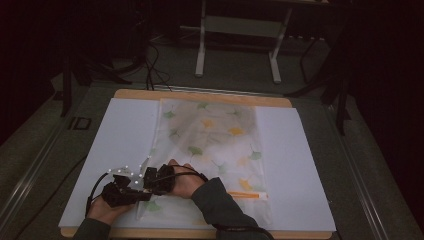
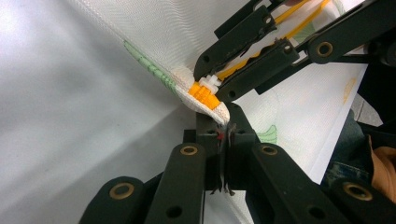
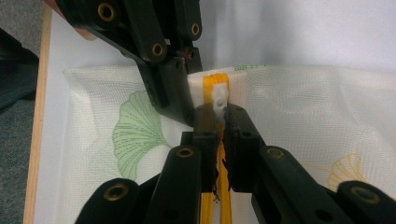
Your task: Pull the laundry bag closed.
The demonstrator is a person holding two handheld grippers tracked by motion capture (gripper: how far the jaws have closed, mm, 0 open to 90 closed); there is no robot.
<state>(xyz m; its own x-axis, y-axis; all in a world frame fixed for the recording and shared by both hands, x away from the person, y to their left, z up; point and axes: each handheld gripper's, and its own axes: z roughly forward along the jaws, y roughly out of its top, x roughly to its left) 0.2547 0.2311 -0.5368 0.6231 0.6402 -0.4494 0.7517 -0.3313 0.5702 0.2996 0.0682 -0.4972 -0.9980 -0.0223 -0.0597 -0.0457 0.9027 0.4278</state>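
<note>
- The pouch is a flat, translucent white mesh bag with a fine woven texture, printed with green and yellow ginkgo leaves; it lies down the middle of the high view, on a smooth white sheet.
- An orange zipper with a ribbed plastic end and a small white slider runs along the pouch's near edge, low in the high view.
- The left gripper, hard black jointed links with brass-coloured pivots, is closed tight on the fabric corner at the zipper's end, centre of its own view.
- The right gripper is nearly closed, its pads pinching the white slider, with the orange zipper tape running down between its jaws.
- In the high view both grippers sit touching at the lower left, and hands and a dark sleeve cover that corner of the pouch.
- The sheet rests on a light wooden board; a white metal frame stands in the dim upper part of the high view, well apart.
</note>
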